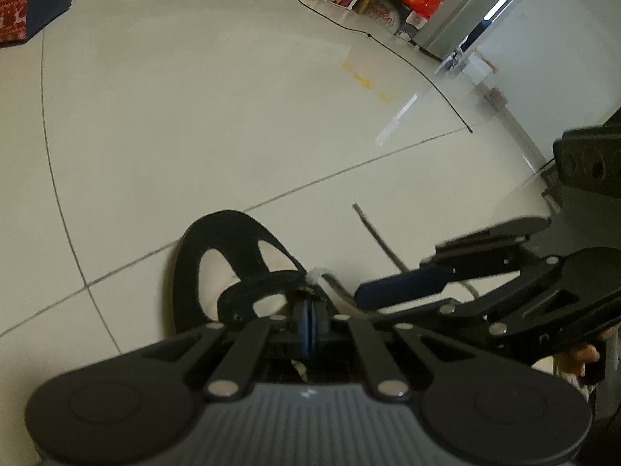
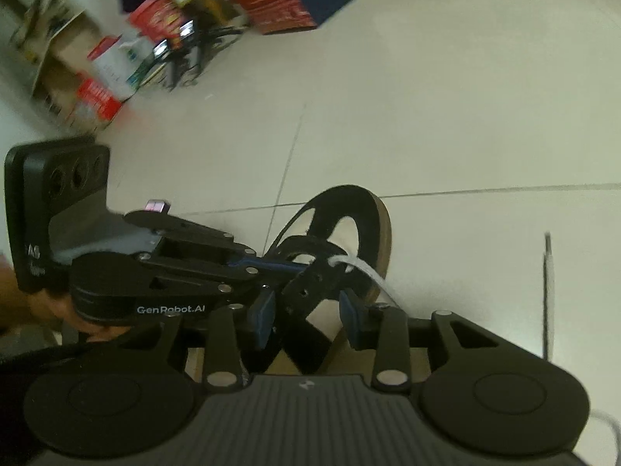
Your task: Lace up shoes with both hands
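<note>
Two views: left tool (image 1: 309, 324) pinched on shoe strap (image 1: 268, 283), right tool (image 2: 306, 316) wide apart.

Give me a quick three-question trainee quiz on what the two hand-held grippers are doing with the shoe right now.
1. True or false: the right hand-held gripper is open, with a finger on either side of the shoe's black strap.
2. What is the left hand-held gripper clamped on? A: the black strap. B: a cardboard box. C: nothing.
3. Fill in: the lace coming off the strap is ___ in colour.

Key: 1 true; 2 A; 3 white.
</note>
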A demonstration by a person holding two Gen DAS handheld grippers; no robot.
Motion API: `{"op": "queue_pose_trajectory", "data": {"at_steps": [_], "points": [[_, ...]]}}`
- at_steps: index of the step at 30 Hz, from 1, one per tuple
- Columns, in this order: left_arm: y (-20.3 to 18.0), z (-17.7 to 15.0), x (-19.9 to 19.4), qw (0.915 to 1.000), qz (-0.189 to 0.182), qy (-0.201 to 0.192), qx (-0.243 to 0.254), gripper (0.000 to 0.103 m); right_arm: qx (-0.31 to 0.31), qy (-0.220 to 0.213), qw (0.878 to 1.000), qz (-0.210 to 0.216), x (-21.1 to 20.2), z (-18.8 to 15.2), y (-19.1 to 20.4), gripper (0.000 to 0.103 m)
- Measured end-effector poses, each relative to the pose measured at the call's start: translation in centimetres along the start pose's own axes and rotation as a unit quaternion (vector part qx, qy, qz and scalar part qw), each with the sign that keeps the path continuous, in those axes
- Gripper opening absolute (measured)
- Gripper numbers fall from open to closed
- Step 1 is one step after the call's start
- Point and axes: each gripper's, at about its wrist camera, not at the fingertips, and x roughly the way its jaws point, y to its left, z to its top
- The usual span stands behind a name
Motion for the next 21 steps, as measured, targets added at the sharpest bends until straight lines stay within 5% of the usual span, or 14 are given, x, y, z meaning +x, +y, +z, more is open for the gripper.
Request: {"op": "queue_pose_trajectory", "data": {"at_steps": [4, 8, 10, 15, 21], "points": [[0.1, 0.6, 0.6, 0.9998, -0.007, 0.007, -0.015, 0.001, 0.001, 0.001, 1.000, -0.002, -0.2, -0.5, 0.7, 0.039], [2.2, 1.3, 1.2, 0.9947, -0.047, 0.036, -0.085, 0.001, -0.002, 0.006, 1.000, 0.001, -0.2, -1.0, 1.4, 0.041], [2.0, 1.3, 1.2, 0.9946, -0.048, 0.037, -0.085, 0.001, -0.007, 0.009, 1.000, -0.002, -0.1, -1.1, 1.9, 0.041], [0.8, 1.1, 1.1, 0.9972, -0.031, 0.032, -0.060, 0.001, -0.059, 0.008, 0.995, -0.085, 1.3, -0.6, 3.7, 0.042], [-0.9, 1.4, 1.1, 0.9989, 0.010, 0.041, -0.018, 0.001, -0.046, 0.000, 0.991, -0.128, 1.7, -0.9, 3.3, 0.036]]}}
